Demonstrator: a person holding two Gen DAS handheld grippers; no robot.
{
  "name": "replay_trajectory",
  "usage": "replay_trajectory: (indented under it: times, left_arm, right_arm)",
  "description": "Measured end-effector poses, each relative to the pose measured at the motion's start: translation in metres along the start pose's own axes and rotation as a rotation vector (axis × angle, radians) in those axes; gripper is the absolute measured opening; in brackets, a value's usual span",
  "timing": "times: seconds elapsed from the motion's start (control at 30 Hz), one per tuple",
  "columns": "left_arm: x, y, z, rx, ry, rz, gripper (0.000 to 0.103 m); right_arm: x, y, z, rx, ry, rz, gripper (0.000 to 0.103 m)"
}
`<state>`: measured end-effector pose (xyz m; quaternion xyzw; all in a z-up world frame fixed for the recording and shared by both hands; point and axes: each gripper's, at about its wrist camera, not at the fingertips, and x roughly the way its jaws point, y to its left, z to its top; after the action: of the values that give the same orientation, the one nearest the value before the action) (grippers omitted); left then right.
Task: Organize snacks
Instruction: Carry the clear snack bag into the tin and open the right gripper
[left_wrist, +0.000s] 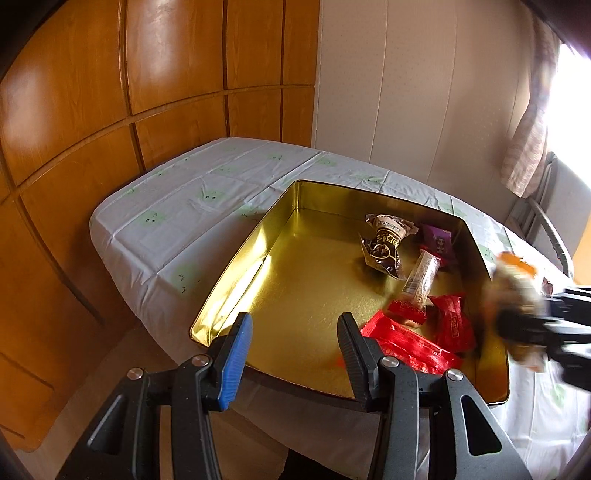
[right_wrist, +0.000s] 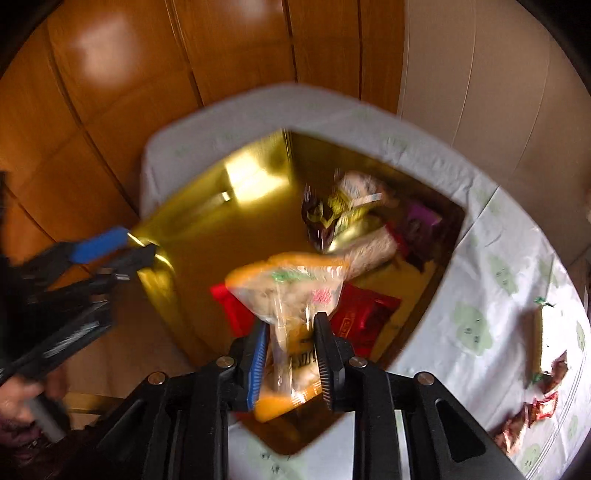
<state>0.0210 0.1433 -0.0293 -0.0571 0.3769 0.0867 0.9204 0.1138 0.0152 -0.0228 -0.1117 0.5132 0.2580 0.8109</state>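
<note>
While the right hand-held gripper (right_wrist: 289, 341) pinches a clear, orange-edged snack bag (right_wrist: 291, 295) between its pads, it hangs over the gold tin (right_wrist: 207, 254) on the bench (right_wrist: 461, 295), probably so the bag can drop in beside the red packets (right_wrist: 364, 314) and the dark wrapped snack (right_wrist: 332, 210) already lying there. The left hand-held gripper (left_wrist: 293, 345) sits at the tin's near rim with its jaws apart and nothing between them, seemingly placed to steady the tin. More snacks (right_wrist: 543, 369) wait on the cloth outside
</note>
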Motion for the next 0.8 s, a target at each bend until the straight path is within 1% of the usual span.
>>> replay_trajectory:
  times: [0.07,0.1,0.17,0.27,0.47,0.67,0.73,0.8]
  left_arm:
    - [0.001,0.0,-0.001,0.001,0.004,-0.004,0.049]
    - [0.001,0.0,-0.002,0.002,0.005,-0.005,0.049]
    - [0.001,0.0,-0.003,0.004,0.009,-0.007,0.049]
    - [0.003,-0.001,-0.005,0.01,0.014,-0.005,0.049]
    - [0.002,-0.005,-0.007,0.015,0.016,-0.01,0.049]
    - [-0.001,-0.009,-0.007,0.028,0.012,-0.014,0.049]
    - [-0.003,-0.011,-0.007,0.031,0.01,-0.014,0.049]
    - [-0.004,-0.012,-0.007,0.032,0.008,-0.015,0.049]
  right_arm:
    - [0.017,0.002,-0.003,-0.004,0.038,-0.025,0.031]
    - [0.024,0.002,-0.004,-0.009,0.046,-0.045,0.031]
    - [0.028,0.002,-0.009,-0.005,0.052,-0.054,0.031]
    - [0.027,-0.006,-0.014,0.011,0.04,-0.049,0.031]
    - [0.012,-0.011,-0.02,0.05,0.002,-0.041,0.031]
    - [-0.006,-0.006,-0.024,0.067,-0.036,-0.029,0.031]
    - [-0.006,-0.004,-0.023,0.069,-0.046,-0.016,0.031]
    - [-0.005,-0.003,-0.021,0.063,-0.047,-0.023,0.031]
